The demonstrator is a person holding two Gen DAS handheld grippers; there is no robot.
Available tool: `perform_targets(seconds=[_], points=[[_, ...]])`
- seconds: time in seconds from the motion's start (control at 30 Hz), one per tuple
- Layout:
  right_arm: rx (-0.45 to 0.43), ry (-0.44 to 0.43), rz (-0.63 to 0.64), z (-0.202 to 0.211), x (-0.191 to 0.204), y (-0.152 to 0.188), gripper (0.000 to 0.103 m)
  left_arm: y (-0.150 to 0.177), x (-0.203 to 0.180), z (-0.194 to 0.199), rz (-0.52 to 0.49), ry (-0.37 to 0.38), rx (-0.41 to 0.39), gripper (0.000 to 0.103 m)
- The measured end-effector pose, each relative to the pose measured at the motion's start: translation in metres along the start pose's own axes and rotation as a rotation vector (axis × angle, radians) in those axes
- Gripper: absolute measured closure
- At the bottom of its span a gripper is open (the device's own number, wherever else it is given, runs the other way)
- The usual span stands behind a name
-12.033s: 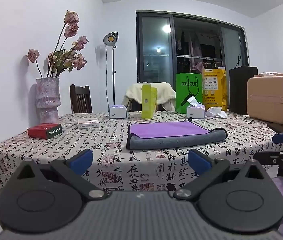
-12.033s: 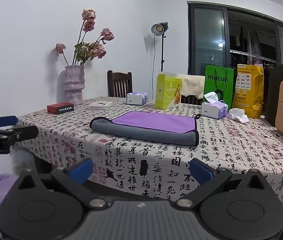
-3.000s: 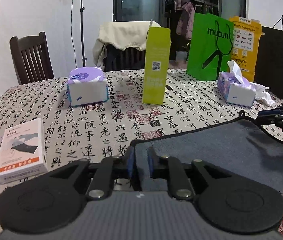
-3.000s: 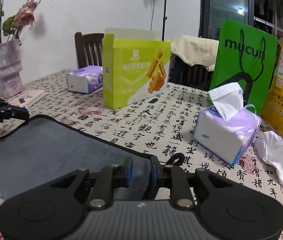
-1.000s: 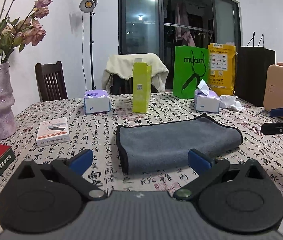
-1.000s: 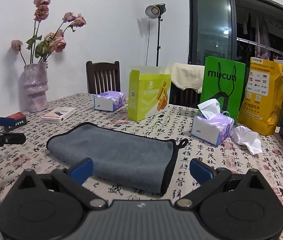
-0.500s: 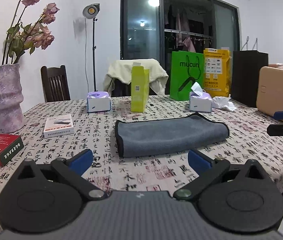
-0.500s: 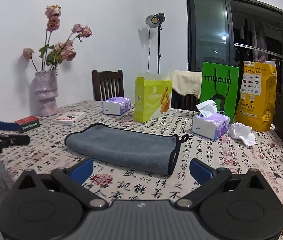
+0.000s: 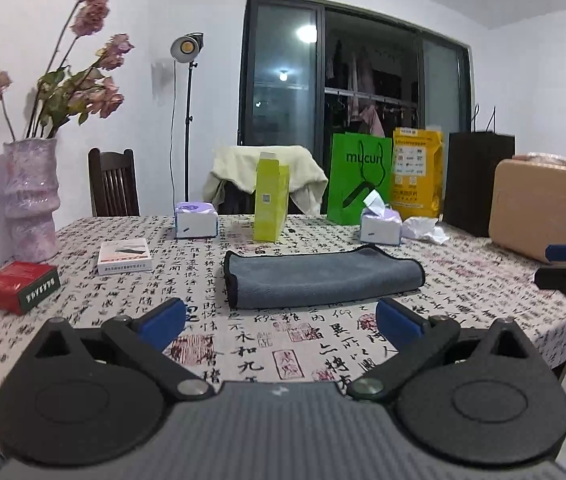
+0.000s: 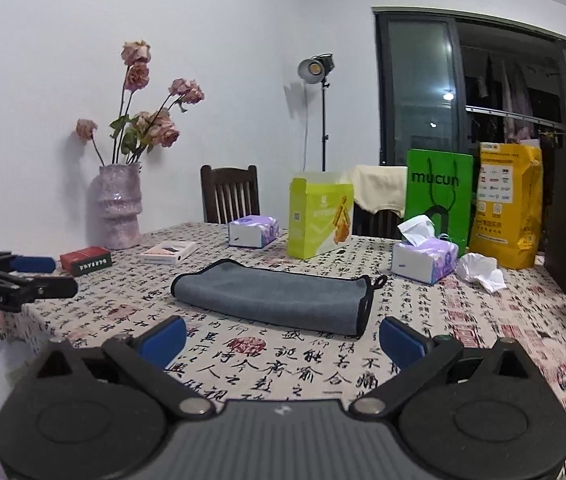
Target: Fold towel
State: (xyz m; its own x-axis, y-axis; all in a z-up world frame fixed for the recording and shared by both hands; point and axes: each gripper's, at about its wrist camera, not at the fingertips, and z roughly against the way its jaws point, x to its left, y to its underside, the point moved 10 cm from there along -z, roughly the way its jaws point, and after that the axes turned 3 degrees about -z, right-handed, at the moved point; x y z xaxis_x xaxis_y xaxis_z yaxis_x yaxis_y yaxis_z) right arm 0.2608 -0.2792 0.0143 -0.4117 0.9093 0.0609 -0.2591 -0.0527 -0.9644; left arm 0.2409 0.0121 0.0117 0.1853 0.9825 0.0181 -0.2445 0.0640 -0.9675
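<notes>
— Where's the towel (image 9: pixel 321 278) in all this?

— Middle of the surface (image 9: pixel 267 344), a grey towel folded into a long flat bundle on the patterned cloth, with nothing touching it. Both grippers hang back at the near edge, well apart from it.

— And the fingers?

— Spread wide on both. The left gripper (image 9: pixel 281 314) and the right gripper (image 10: pixel 283 338) show blue pads splayed to either side with nothing between them. To my eye that reads as a fold set down and let go, the tools drawn clear so the cloth lies undisturbed; whether another fold is wanted I can't judge.

— Why the clutter pushed to the back?

— Likely to leave working room. The tissue box (image 9: pixel 196 219), the yellow-green carton (image 9: pixel 270 198), the green bag (image 9: pixel 359 178) and a second tissue box (image 10: pixel 425 258) line the far side, while the red box (image 9: pixel 19 286), the white box (image 9: pixel 124 256) and the vase (image 9: pixel 30 200) keep to the left.

— Does one camera give you more than the other?

— The left camera shows the black-bound end of the towel on its left side and the rounded fold at right, plus a tan case (image 9: pixel 543 208) in full. The right camera catches the hanging loop (image 10: pixel 379 281) at the bound end, hidden from the left camera, and the yellow bag (image 10: pixel 509 204) more plainly. Each also glimpses the other gripper at its margin
</notes>
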Motion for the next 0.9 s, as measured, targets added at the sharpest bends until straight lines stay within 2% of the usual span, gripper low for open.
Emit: perform_targets(seconds=[0.13,0.33,0.53,0.7,0.9], points=[[-0.019,0.017,0.011,0.014,0.006,0.008,0.0,0.011,-0.001,0.017,0.007,-0.001,-0.014,0.0],[-0.015,0.019,0.024,0.027,0.019,0.024,0.0,0.03,-0.008,0.03,-0.053,-0.04,-0.006,0.0],[-0.029,-0.01,0.048,0.037,0.042,0.038,0.0,0.046,-0.013,0.05,-0.031,-0.028,-0.02,0.0],[-0.058,-0.033,0.058,0.043,0.064,0.048,0.0,0.047,-0.016,0.072,-0.026,-0.011,-0.056,0.0],[-0.092,-0.071,0.03,0.071,0.085,0.062,0.0,0.054,-0.022,0.097,-0.043,0.023,-0.076,0.0]])
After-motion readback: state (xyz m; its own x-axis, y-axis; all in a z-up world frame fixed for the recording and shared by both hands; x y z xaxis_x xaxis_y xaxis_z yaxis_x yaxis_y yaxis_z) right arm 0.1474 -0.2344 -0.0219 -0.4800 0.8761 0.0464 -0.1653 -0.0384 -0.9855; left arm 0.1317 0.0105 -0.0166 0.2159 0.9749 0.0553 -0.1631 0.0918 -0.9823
